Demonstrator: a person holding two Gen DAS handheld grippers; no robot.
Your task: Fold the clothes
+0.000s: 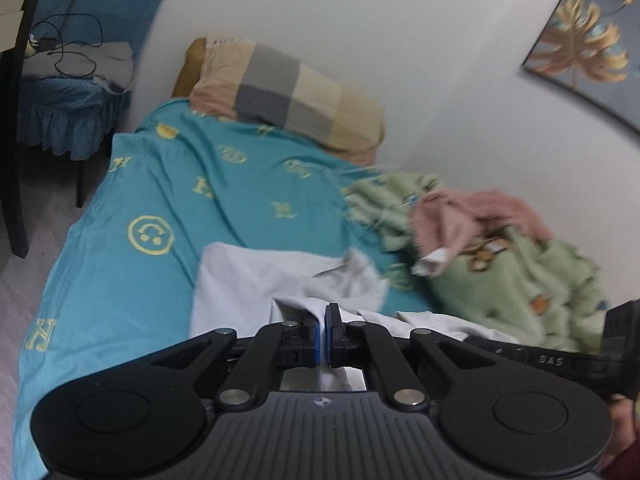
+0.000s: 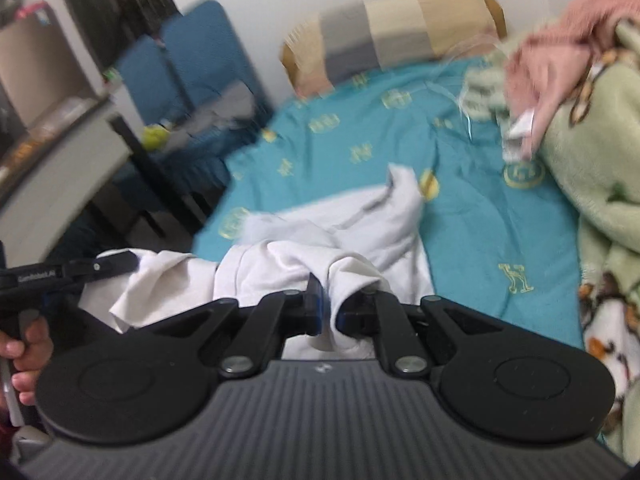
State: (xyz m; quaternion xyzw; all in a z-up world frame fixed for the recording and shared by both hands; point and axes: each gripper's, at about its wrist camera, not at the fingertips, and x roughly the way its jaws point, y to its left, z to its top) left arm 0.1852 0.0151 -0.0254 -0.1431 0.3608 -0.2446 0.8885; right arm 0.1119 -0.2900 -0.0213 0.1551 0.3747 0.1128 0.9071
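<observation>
A white garment (image 1: 256,280) lies on the teal bed sheet (image 1: 132,184) near the bed's foot. My left gripper (image 1: 322,320) is shut on a fold of its near edge. In the right wrist view the same white garment (image 2: 352,216) is bunched toward me, and my right gripper (image 2: 329,312) is shut on a thick fold of it. The left gripper (image 2: 60,272) shows at the left of that view, level with the right one. Both hold the cloth's near edge a little above the bed.
A green fleece blanket (image 1: 532,272) with a pink garment (image 1: 472,216) on it lies along the wall side. A checked pillow (image 1: 288,96) sits at the bed's head. A blue-covered chair (image 1: 76,92) and a dark table leg (image 1: 16,140) stand left of the bed.
</observation>
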